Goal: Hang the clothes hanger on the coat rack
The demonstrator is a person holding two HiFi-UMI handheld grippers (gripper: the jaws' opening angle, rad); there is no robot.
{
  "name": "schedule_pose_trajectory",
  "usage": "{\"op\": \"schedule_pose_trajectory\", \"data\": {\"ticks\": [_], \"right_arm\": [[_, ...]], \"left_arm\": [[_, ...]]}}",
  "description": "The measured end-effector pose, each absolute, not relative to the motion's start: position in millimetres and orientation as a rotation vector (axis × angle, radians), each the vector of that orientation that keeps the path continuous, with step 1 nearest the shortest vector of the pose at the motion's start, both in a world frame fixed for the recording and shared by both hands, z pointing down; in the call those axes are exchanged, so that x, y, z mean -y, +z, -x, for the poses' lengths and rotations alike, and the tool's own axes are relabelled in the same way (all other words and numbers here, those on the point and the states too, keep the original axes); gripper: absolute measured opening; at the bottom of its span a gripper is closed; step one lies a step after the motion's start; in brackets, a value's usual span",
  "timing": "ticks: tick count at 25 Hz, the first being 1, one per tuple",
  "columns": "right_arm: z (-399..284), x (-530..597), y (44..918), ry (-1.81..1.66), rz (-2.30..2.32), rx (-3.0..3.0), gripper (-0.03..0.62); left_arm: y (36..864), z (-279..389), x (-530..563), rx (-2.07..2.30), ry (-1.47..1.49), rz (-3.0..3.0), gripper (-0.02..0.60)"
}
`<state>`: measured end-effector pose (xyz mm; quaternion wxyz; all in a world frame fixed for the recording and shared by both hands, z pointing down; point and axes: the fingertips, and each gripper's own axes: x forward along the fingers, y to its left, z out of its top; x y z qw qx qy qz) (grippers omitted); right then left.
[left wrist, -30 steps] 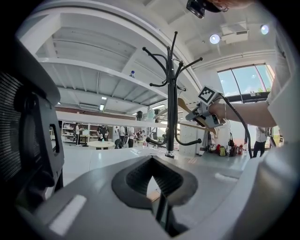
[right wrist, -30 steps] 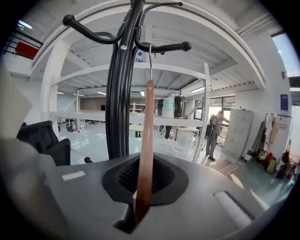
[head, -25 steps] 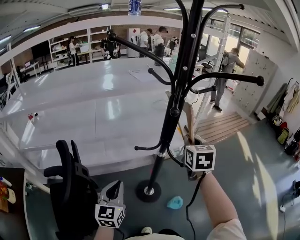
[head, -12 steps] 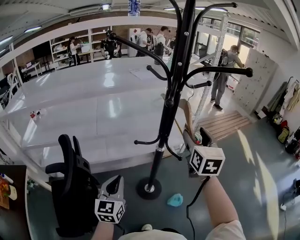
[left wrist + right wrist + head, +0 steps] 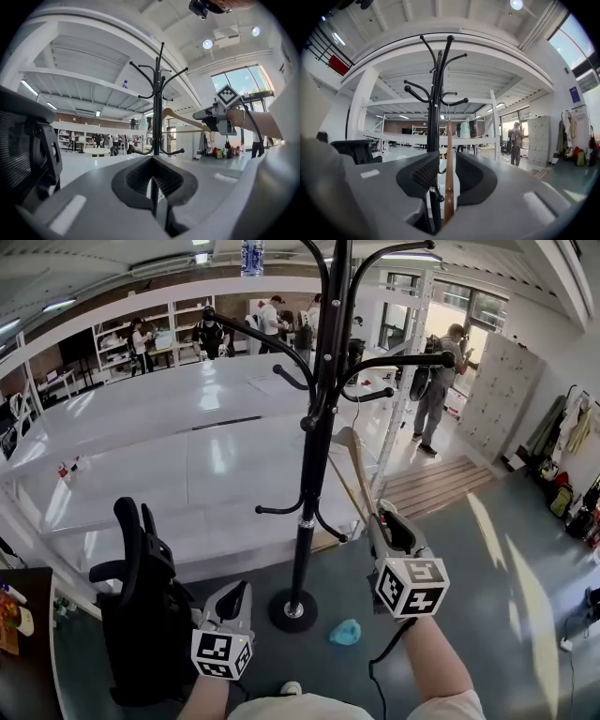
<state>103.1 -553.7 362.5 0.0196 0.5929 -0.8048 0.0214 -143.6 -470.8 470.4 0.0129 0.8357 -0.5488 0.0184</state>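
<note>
The black coat rack (image 5: 314,427) stands on the grey floor just ahead of me, with curved hooks at several heights. A wooden clothes hanger (image 5: 354,465) rises from my right gripper (image 5: 384,521), which is shut on its lower end. The hanger stands right of the pole and is not on any hook. In the right gripper view the hanger (image 5: 449,159) shows edge-on between the jaws, with the rack (image 5: 436,93) close behind it. My left gripper (image 5: 234,601) hangs low at the left, shut and empty. The left gripper view shows the rack (image 5: 158,108) and the hanger (image 5: 180,119).
A black office chair (image 5: 141,615) stands close at my left. A blue-green cloth (image 5: 345,632) lies on the floor by the rack's round base (image 5: 292,610). Long white tables (image 5: 187,456) run behind the rack. A person (image 5: 431,381) stands near the lockers (image 5: 502,390).
The right gripper with the hanger has come down and back from the rack's hooks. The rack now sits further left and further off in the head view. The left gripper has barely moved.
</note>
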Motion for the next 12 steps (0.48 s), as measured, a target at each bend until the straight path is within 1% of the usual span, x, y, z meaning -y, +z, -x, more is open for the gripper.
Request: {"op": "schedule_pose_trajectory", "data": {"ticks": [7,12], "right_arm": [[-107,498,397,0.065,-1.794,2.485,0.039],[-111,459,428,0.158,-1.762,2.507,0.028]], "left_arm": [[454,114,439,1.707,0.040,-2.641,0.001],[444,93,412,1.704,0.045,-2.661,0.001]]}}
